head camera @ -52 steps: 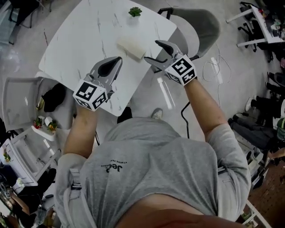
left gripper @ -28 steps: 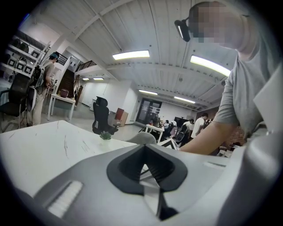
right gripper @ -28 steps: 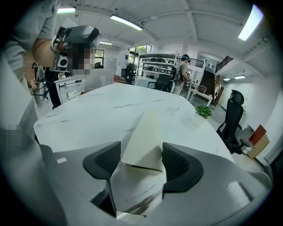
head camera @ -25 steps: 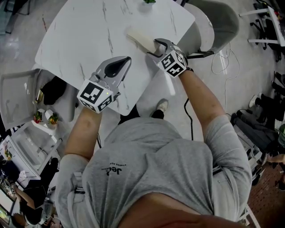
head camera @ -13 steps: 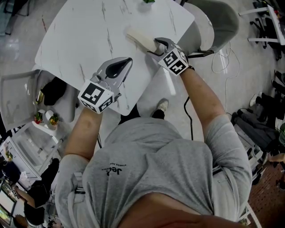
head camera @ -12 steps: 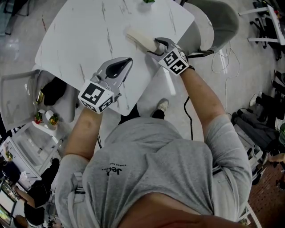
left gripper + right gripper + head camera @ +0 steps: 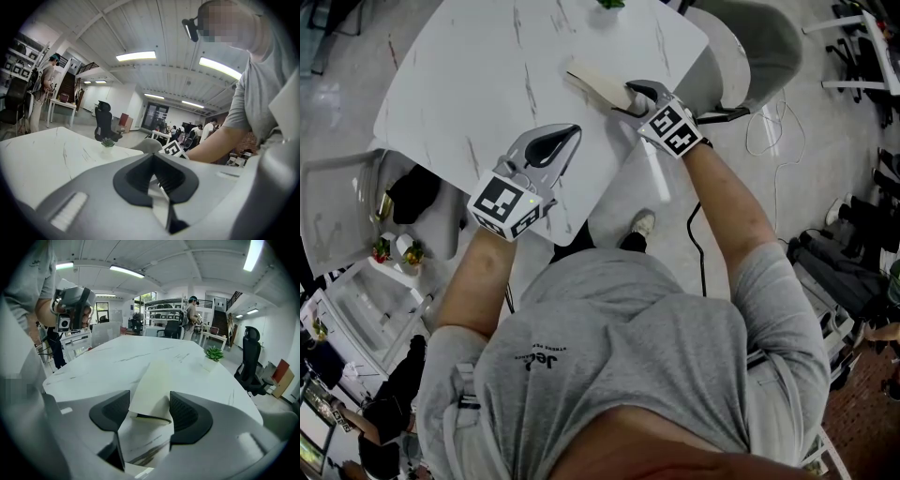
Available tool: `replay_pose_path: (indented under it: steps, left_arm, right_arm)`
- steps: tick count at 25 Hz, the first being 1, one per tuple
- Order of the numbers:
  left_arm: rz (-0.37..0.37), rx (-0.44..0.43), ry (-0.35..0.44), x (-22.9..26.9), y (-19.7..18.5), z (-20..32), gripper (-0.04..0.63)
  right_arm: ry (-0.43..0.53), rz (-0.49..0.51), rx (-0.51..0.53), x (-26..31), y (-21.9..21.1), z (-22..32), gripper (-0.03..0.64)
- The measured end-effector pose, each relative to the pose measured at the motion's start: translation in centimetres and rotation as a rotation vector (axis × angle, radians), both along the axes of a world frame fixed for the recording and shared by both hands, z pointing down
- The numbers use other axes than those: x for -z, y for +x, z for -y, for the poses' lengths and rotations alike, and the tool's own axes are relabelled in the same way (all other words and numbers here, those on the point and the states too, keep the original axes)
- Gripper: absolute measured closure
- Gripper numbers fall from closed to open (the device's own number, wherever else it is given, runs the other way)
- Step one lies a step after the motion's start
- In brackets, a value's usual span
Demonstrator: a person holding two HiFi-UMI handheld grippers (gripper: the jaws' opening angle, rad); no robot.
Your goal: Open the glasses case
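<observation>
Glasses case (image 7: pixel 592 82) on table (image 7: pixel 478 84), near right edge. Case's near end between closing jaws of right gripper (image 7: pixel 623 100), not clamped. Left gripper (image 7: pixel 572 131) over table's near edge, left of case, apart. Potted plant (image 7: pixel 612 3) on table behind case. Chair (image 7: pixel 759 47) right of table.

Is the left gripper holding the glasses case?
No: the jaws of the left gripper are shut on nothing; the glasses case lies apart on the table.

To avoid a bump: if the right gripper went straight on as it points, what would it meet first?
The glasses case: its near end lies between the closing fingers of the right gripper; whether they touch it is unclear.
</observation>
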State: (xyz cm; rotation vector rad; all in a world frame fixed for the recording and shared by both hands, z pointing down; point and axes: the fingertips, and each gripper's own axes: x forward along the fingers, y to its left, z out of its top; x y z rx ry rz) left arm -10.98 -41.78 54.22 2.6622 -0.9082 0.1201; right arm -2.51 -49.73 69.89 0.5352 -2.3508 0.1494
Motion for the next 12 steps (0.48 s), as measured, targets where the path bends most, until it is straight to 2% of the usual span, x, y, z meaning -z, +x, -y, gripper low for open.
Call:
replay_pose_path:
  steps: [12]
  left_arm:
    - [0.011,-0.014,-0.005,-0.4,0.8,-0.1,0.548]
  right_arm:
    - [-0.009,0.065,-0.026,1.1,0.8,0.6,0.404]
